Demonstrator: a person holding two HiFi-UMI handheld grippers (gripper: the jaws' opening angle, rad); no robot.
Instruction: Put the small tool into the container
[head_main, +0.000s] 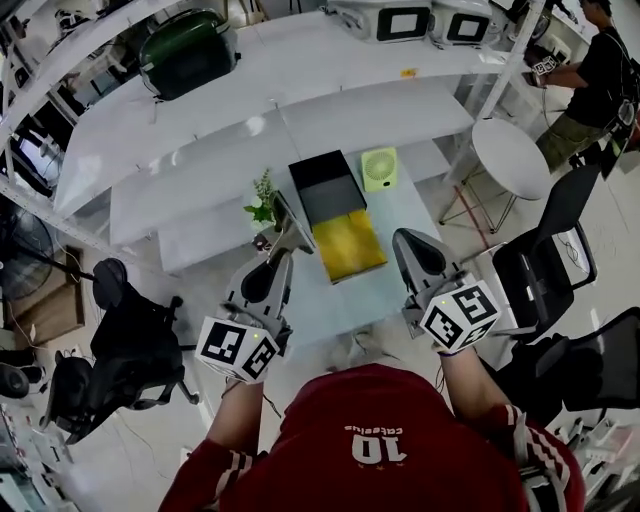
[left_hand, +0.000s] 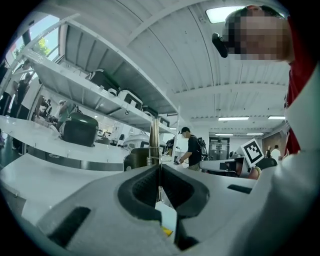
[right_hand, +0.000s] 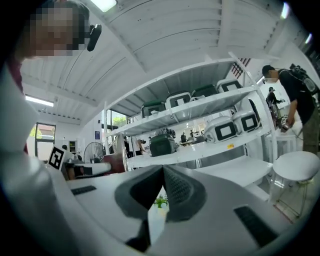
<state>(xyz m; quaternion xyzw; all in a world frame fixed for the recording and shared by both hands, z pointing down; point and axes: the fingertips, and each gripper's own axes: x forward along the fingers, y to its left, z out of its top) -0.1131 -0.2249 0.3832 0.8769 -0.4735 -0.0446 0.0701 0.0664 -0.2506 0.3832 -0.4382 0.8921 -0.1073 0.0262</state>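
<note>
The small tool is a slim metal piece with a spring. It sticks out past the tips of my left gripper, which is shut on it. In the left gripper view the tool rises straight up from the closed jaws of the left gripper. The container lies on the pale table, just right of the tool. Its near half is yellow and its far half is black. My right gripper hangs to the container's right, shut and empty. The right gripper view shows the right gripper with its jaws meeting.
A small green fan stands behind the container and a little potted plant at its left. White shelves run behind the table. Black office chairs flank it, a round white stool stands at right, and a person is at the far right.
</note>
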